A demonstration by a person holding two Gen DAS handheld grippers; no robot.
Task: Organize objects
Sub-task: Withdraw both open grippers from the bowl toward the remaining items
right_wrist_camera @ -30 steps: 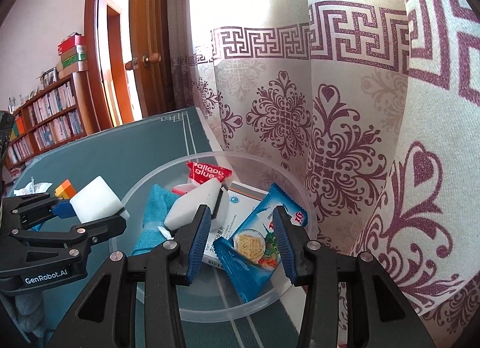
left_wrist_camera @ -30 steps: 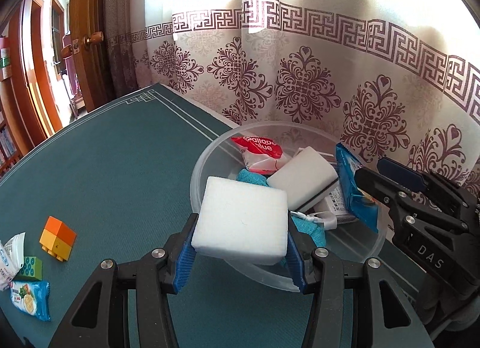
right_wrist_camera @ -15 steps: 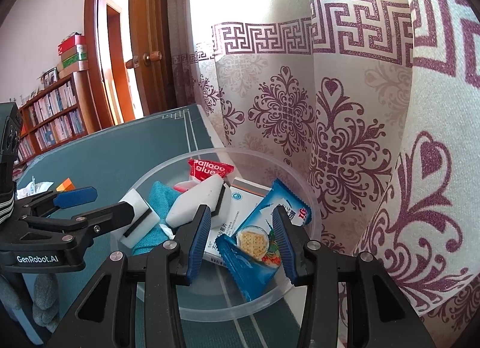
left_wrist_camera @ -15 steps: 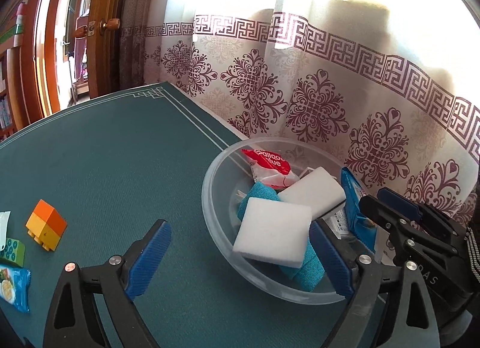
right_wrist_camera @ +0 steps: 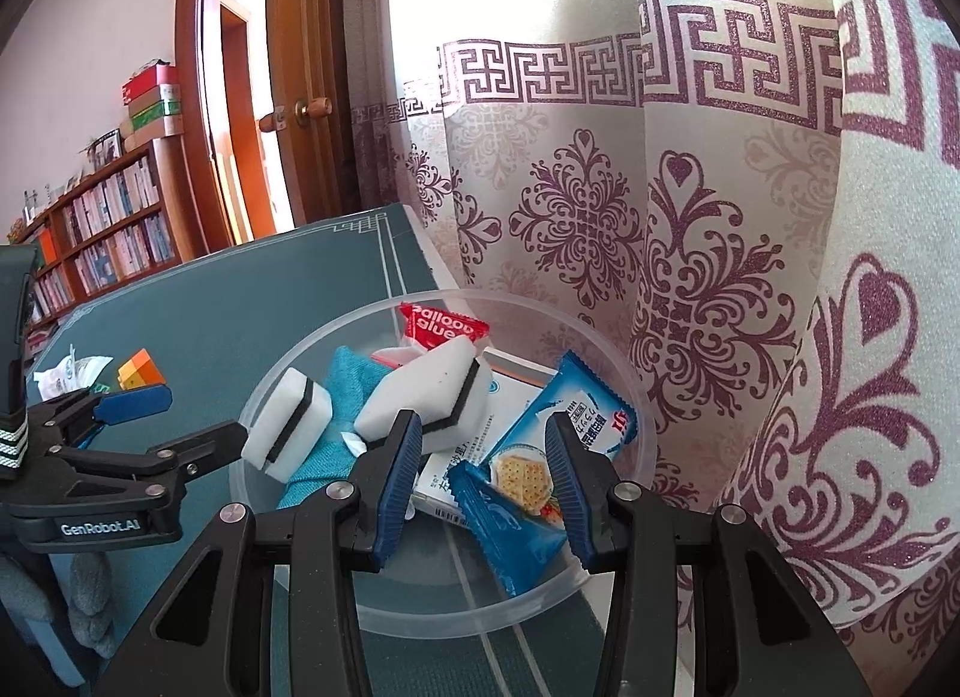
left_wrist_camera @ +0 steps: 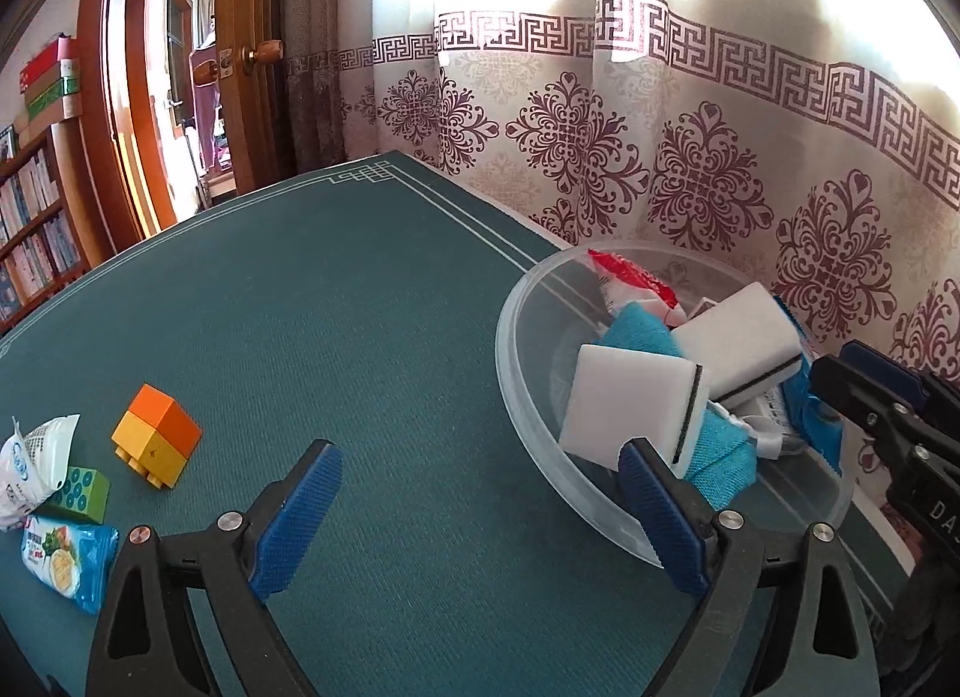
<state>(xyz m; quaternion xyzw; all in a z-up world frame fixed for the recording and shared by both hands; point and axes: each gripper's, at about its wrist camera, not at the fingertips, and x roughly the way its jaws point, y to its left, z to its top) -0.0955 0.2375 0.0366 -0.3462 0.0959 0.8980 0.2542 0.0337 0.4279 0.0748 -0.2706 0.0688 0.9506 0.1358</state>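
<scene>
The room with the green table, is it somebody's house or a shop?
Most likely a room in a home, perhaps a study. There is a bookshelf full of books, a wooden door with a round knob, and a patterned curtain over a bright window behind the table.

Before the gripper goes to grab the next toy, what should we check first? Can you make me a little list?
1. White sponge let go: ok. It lies in the clear bowl, no pad pressing it.
2. Left gripper open: ok, jaws wide apart, nothing between them.
3. Sponge settled: cannot tell. It leans tilted on the teal cloth, right beside one left finger.
4. Things left to collect: ok to see. The orange-yellow block, green block, white packet and blue snack packet lie on the table.
5. Right gripper out of the way: cannot tell. It hangs over the bowl, jaws narrow, gripping nothing.
</scene>
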